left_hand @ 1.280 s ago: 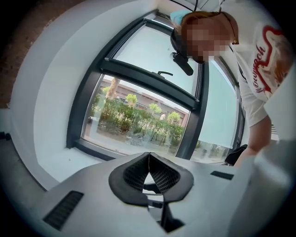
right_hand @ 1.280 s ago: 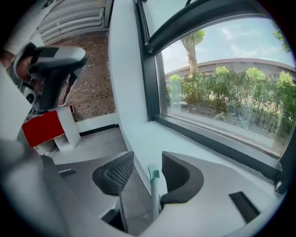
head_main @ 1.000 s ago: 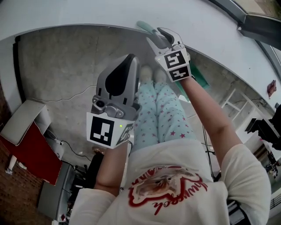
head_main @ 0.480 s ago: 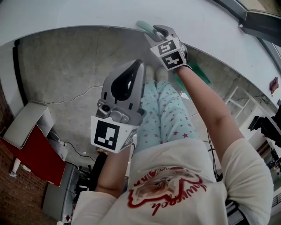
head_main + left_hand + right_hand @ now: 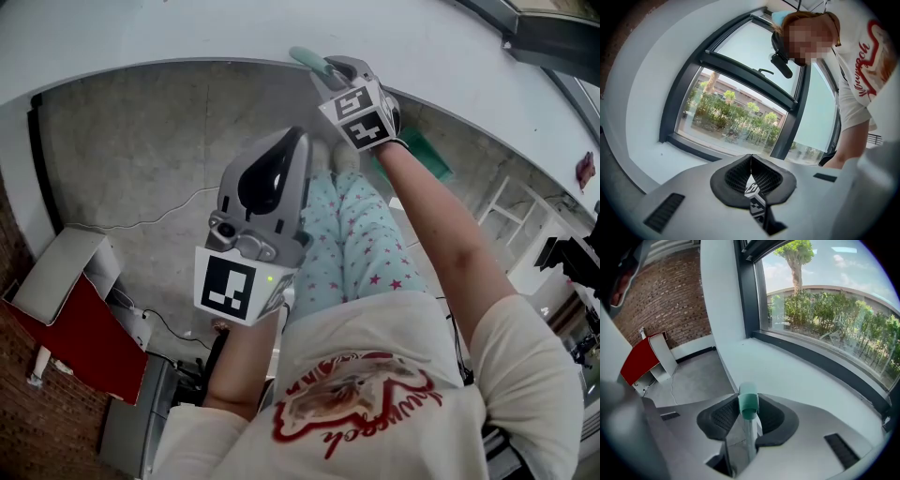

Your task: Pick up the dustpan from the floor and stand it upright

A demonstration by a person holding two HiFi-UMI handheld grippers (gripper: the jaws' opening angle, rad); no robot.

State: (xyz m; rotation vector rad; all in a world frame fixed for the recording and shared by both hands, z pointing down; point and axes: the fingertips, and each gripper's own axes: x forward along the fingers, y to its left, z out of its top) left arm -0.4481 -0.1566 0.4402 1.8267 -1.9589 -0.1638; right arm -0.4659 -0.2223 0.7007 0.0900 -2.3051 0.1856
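Observation:
The dustpan has a green pan [image 5: 419,156] on the concrete floor behind my right forearm. Its long silver handle ends in a pale green cap [image 5: 307,58] near the white wall. My right gripper [image 5: 330,71] is down at that cap. In the right gripper view the handle [image 5: 749,437] runs up between the pads and the cap [image 5: 748,401] sits at the fingertips. The jaws are closing round it, with a sliver of gap still beside the silver shaft. My left gripper [image 5: 296,139] hangs in mid-air over the person's legs, its jaws shut and empty, tips meeting [image 5: 750,156].
A white wall ledge [image 5: 187,37] under a dark-framed window [image 5: 825,324] runs just beyond the handle. A red-and-white panel [image 5: 66,323] and a thin cable [image 5: 159,220] lie to the left. A white rack [image 5: 506,220] stands at the right. The person's star-print trousers [image 5: 361,244] are below.
My right gripper has sunk toward the handle's green cap and its jaws have narrowed round it. The left gripper has shifted only slightly.

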